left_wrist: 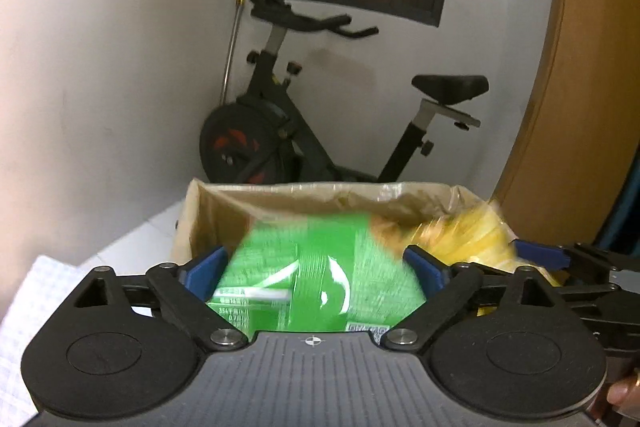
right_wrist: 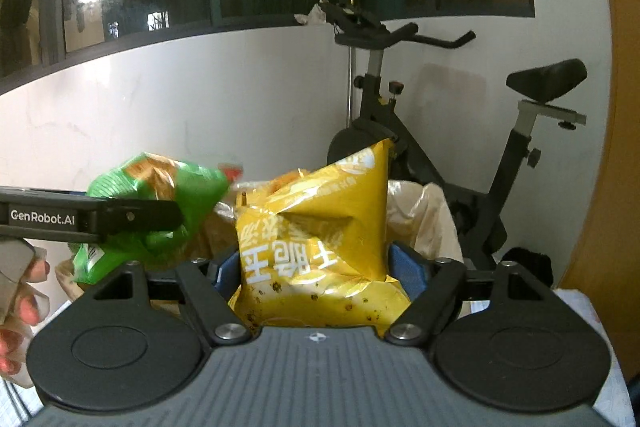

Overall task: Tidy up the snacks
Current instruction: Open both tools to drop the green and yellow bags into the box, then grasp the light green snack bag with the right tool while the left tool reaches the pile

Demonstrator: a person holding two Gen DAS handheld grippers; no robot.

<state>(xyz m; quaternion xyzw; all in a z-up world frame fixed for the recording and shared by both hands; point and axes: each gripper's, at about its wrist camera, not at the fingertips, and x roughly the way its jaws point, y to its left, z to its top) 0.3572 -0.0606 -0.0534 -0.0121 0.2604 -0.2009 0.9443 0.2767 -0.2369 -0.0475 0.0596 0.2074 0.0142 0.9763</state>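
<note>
Your left tool (left_wrist: 316, 267) is closed on the green bag (left_wrist: 320, 275), both blue pads pressed to its sides; the bag is blurred in the left wrist view. It hangs over the near edge of the box (left_wrist: 208, 211), a cardboard carton lined with clear plastic. From the right wrist view the same green bag (right_wrist: 160, 195) sits in the left tool's black fingers (right_wrist: 132, 217), which cross it from the left, with your left hand (right_wrist: 24, 291) at the frame edge. Your right tool (right_wrist: 316, 267) is closed on the yellow bag (right_wrist: 320, 235), which stands upright between the pads, one corner pointing up, white print upside down to the camera. The yellow bag (left_wrist: 480, 239) is above the right side of the box, just beside the green one; contact between the two cannot be told. Behind the box stands an exercise bike (left_wrist: 280, 131) against a white wall (left_wrist: 100, 87). A white cloth (left_wrist: 36, 287) lies on the counter at the left.
</note>
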